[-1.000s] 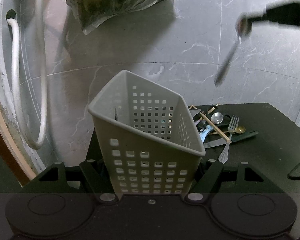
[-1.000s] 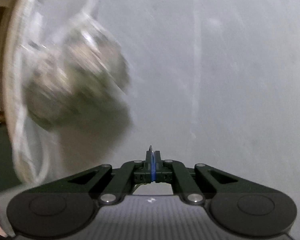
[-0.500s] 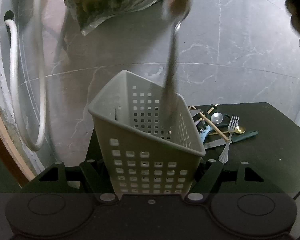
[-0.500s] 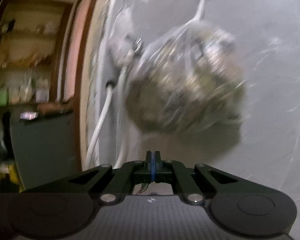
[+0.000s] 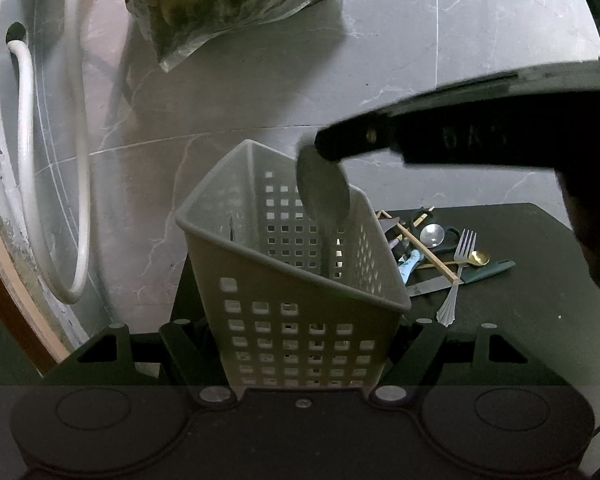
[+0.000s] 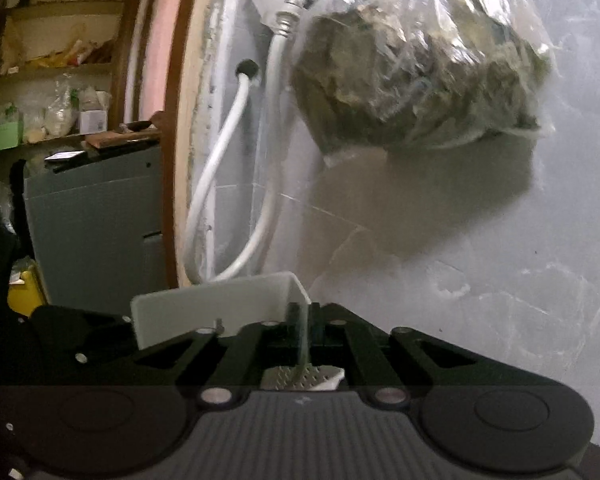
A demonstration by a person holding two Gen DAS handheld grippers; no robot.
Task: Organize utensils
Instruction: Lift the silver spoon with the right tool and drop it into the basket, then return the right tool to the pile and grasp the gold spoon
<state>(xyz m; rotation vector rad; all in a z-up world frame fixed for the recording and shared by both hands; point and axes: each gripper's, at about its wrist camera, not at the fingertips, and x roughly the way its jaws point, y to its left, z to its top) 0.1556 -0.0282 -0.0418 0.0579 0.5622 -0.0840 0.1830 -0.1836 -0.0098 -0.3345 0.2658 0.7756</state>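
One grey perforated basket [image 5: 300, 312] is clamped upright in the left claw [image 5: 300, 344] above the dark counter [image 5: 532, 312]. A spoon [image 5: 323, 188] is lowered handle-first into it, between the right claw's [image 6: 305, 320] parting jaws. Loose cutlery [image 5: 440, 256] is left behind it.

Your basket [image 5: 300, 312] stands near you on the table [image 5: 540, 320], between the left gripper's fingers [image 5: 180, 344]. A spoon [image 5: 324, 196] stands in it, under the right gripper [image 5: 340, 148]. Right of the basket lies a fork [image 5: 458, 272] among other cutlery. A bag [image 5: 228, 0] hangs on the far wall.
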